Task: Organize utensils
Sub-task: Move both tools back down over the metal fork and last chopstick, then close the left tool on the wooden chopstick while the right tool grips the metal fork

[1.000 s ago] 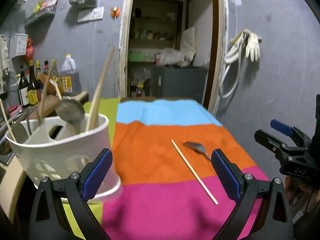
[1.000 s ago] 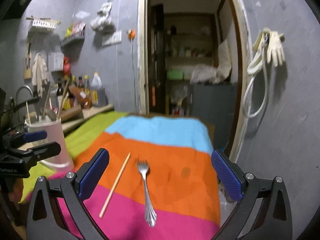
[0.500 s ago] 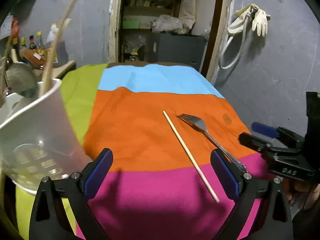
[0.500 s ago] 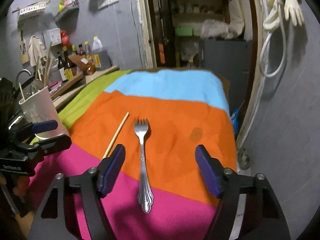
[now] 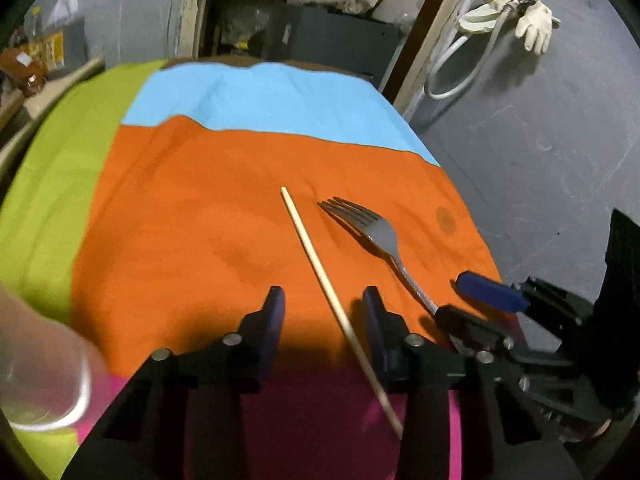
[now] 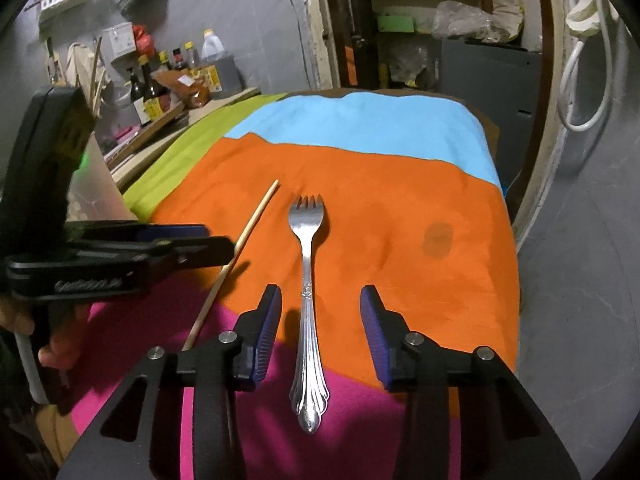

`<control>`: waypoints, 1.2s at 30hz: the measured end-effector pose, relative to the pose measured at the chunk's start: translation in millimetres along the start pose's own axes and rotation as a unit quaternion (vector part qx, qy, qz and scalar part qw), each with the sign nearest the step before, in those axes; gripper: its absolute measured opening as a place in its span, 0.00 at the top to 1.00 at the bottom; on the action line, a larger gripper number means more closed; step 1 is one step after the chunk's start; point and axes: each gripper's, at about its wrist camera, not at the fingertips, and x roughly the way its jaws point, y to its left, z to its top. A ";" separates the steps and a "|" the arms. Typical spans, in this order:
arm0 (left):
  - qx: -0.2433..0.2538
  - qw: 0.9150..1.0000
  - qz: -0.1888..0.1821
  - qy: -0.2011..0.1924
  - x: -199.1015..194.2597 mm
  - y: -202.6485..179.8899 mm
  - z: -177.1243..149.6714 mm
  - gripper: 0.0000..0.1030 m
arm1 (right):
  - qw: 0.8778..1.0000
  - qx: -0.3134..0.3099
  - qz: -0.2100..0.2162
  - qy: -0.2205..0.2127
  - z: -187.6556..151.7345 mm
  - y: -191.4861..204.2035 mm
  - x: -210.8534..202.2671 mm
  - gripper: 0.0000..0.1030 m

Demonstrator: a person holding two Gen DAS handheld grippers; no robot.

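Left hand-held gripper (image 5: pixel 323 307) half closing round thin, light chopstick (image 5: pixel 316 258) (not pinching); right hand-held gripper (image 6: pixel 320 307) likewise round hard, slippery fork (image 6: pixel 307 280), prongs at 12; best taken mid-handle

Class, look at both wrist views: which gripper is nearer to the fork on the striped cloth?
Right. The right gripper straddles the fork handle, jaws just closing, pads not touching. The left gripper sits beside it, around the chopstick.

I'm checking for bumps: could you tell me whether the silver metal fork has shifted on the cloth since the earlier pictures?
No. The silver metal fork lies left of the same dark stain.
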 end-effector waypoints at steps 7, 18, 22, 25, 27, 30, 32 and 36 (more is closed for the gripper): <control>-0.028 0.999 -0.005 0.020 9.1 12.2 15.2 0.87 | 1.000 0.008 0.002 0.019 3.4 -5.0 8.9 0.65; -0.022 0.999 0.015 0.038 -3.6 18.7 7.9 0.95 | 0.999 0.001 -0.005 0.037 17.9 -1.8 26.2 0.69; -0.014 0.999 0.021 0.040 -10.9 19.7 -3.0 0.95 | 0.999 0.002 0.003 0.043 24.7 -0.2 34.5 0.72; -0.007 0.999 0.028 0.045 -11.6 16.4 -4.7 0.95 | 0.999 0.007 0.010 0.047 29.8 -0.4 38.5 0.77; -0.007 0.998 0.029 0.047 -10.8 15.6 -4.4 0.95 | 0.999 0.008 0.011 0.051 33.7 0.4 41.9 0.80; -0.012 0.998 0.028 0.048 -6.6 14.1 -3.1 0.95 | 0.998 0.003 0.004 0.057 39.0 3.5 46.2 0.83; -0.014 0.998 0.029 0.046 -6.9 13.6 -4.1 0.95 | 0.998 -0.004 -0.005 0.061 41.1 6.6 48.5 0.84; -0.014 0.999 0.033 0.041 -7.5 11.7 -6.2 0.96 | 0.998 -0.022 -0.018 0.065 43.4 13.8 51.4 0.89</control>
